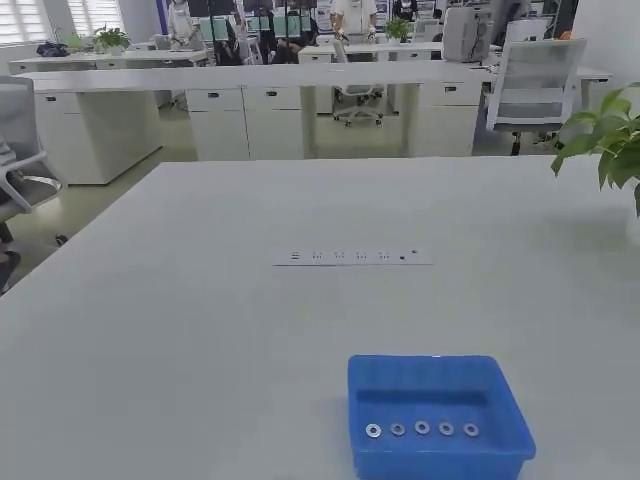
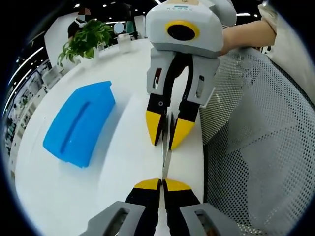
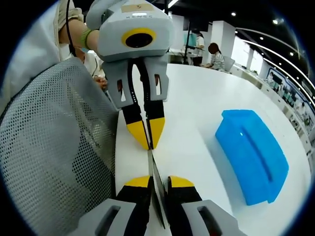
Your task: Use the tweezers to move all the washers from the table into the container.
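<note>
A blue container [image 1: 490,452] sits on the white table [image 1: 200,320] near its front edge, with several metal washers [image 1: 421,428] in a row inside. The two grippers face each other tip to tip over the table's edge. Between them runs a thin pair of metal tweezers [image 2: 166,157] [image 3: 151,160]. My left gripper [image 2: 161,183] [image 3: 149,135] is shut on one end. My right gripper [image 3: 157,181] [image 2: 169,132] is shut on the other end, with the blades between its yellow fingertips. The blue container [image 2: 78,123] [image 3: 251,147] lies off to the side, apart from both.
A white power strip [image 1: 352,257] lies mid-table. A green plant [image 1: 610,140] [image 2: 86,42] stands at the table's right side. A grey mesh chair back [image 2: 256,137] [image 3: 54,142] is close beside the grippers. Desks and office chairs stand beyond the table.
</note>
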The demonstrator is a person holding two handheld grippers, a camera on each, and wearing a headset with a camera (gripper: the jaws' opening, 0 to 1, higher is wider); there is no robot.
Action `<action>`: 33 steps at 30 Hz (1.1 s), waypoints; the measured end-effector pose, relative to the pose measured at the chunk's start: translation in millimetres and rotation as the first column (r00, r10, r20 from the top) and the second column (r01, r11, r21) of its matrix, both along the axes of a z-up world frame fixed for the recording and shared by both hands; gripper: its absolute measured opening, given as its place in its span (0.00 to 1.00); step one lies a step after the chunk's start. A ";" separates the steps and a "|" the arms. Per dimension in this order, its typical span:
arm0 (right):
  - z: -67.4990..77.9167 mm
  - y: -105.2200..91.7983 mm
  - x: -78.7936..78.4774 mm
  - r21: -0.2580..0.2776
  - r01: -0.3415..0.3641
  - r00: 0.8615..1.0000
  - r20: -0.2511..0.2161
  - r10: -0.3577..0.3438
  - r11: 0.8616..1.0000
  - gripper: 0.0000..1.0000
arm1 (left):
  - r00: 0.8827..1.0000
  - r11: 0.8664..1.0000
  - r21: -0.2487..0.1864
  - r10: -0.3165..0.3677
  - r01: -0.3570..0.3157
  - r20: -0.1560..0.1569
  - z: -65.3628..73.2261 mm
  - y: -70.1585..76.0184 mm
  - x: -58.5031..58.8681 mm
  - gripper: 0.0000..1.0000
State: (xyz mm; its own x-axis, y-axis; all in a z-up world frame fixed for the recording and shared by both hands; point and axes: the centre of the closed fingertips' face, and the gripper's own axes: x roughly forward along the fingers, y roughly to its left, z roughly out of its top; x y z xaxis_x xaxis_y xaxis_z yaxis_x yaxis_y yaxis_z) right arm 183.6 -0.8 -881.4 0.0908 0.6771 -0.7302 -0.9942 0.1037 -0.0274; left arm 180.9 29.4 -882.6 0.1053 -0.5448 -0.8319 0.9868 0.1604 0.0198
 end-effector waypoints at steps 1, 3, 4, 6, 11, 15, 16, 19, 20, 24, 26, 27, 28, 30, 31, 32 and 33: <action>2.9 -0.1 1.2 0.014 0.004 1.000 0.001 -0.004 1.000 0.10 | 1.000 1.000 0.001 0.000 0.000 -0.001 0.1 0.3 0.0 0.00; 9.8 0.9 3.4 0.053 0.024 1.000 -0.010 -0.024 0.998 0.11 | 1.000 1.000 0.001 0.004 -0.004 0.001 0.3 0.8 0.8 0.00; 12.7 0.5 4.7 0.065 0.035 0.999 -0.015 -0.034 0.997 0.13 | 1.000 1.000 0.000 0.010 -0.010 -0.002 0.6 1.1 0.9 0.01; 20.9 -2.0 8.5 0.093 0.060 0.998 -0.014 -0.059 0.994 0.16 | 0.999 0.999 -0.010 0.031 -0.031 -0.008 2.9 2.2 2.4 0.05; 45.3 -15.5 15.6 0.155 0.139 0.990 0.005 -0.142 0.978 0.25 | 0.987 0.984 -0.079 0.156 -0.157 -0.025 21.2 8.4 4.8 0.18; 66.3 -33.0 20.4 0.188 0.206 0.975 0.044 -0.217 0.960 0.33 | 0.960 0.944 -0.176 0.279 -0.279 -0.024 44.2 13.7 10.3 0.28; 73.2 -38.5 22.6 0.199 0.227 0.969 0.054 -0.241 0.953 0.34 | 0.952 0.933 -0.196 0.303 -0.303 -0.026 49.1 14.8 11.1 0.31; 87.3 -47.8 25.6 0.224 0.260 0.956 0.078 -0.283 0.939 0.37 | 0.921 0.884 -0.273 0.388 -0.379 -0.022 68.8 18.3 15.3 0.38; 93.4 -52.8 27.4 0.233 0.277 0.949 0.087 -0.303 0.932 0.38 | 0.911 0.868 -0.299 0.411 -0.396 -0.014 76.7 19.2 16.0 0.39; 113.7 -64.0 32.2 0.284 0.327 0.925 0.098 -0.367 0.901 0.41 | 0.869 0.808 -0.381 0.494 -0.449 0.025 103.8 23.3 19.9 0.48; 127.3 -68.4 35.6 0.330 0.365 0.907 0.088 -0.413 0.871 0.42 | 0.839 0.766 -0.425 0.544 -0.481 0.031 116.9 26.6 22.3 0.49; 135.0 -71.5 37.1 0.353 0.379 0.898 0.084 -0.432 0.855 0.43 | 0.825 0.745 -0.447 0.565 -0.494 0.030 122.5 27.7 23.3 0.50; 139.9 -73.5 38.0 0.366 0.385 0.893 0.086 -0.443 0.847 0.44 | 0.811 0.725 -0.470 0.584 -0.504 0.031 128.1 28.4 24.2 0.51; 149.4 -78.1 37.9 0.385 0.392 0.887 0.084 -0.455 0.836 0.46 | 0.777 0.677 -0.510 0.629 -0.531 0.024 139.5 31.0 25.6 0.55; 153.8 -81.4 38.4 0.394 0.395 0.883 0.084 -0.461 0.830 0.47 | 0.758 0.649 -0.536 0.652 -0.540 0.025 146.5 32.5 26.5 0.57; 156.5 -83.4 39.3 0.402 0.402 0.880 0.080 -0.469 0.823 0.48 | 0.746 0.633 -0.551 0.665 -0.543 0.030 150.9 33.0 26.7 0.59; 160.3 -86.7 40.0 0.419 0.409 0.876 0.070 -0.477 0.811 0.49 | 0.722 0.605 -0.569 0.691 -0.557 0.027 156.2 35.6 27.2 0.60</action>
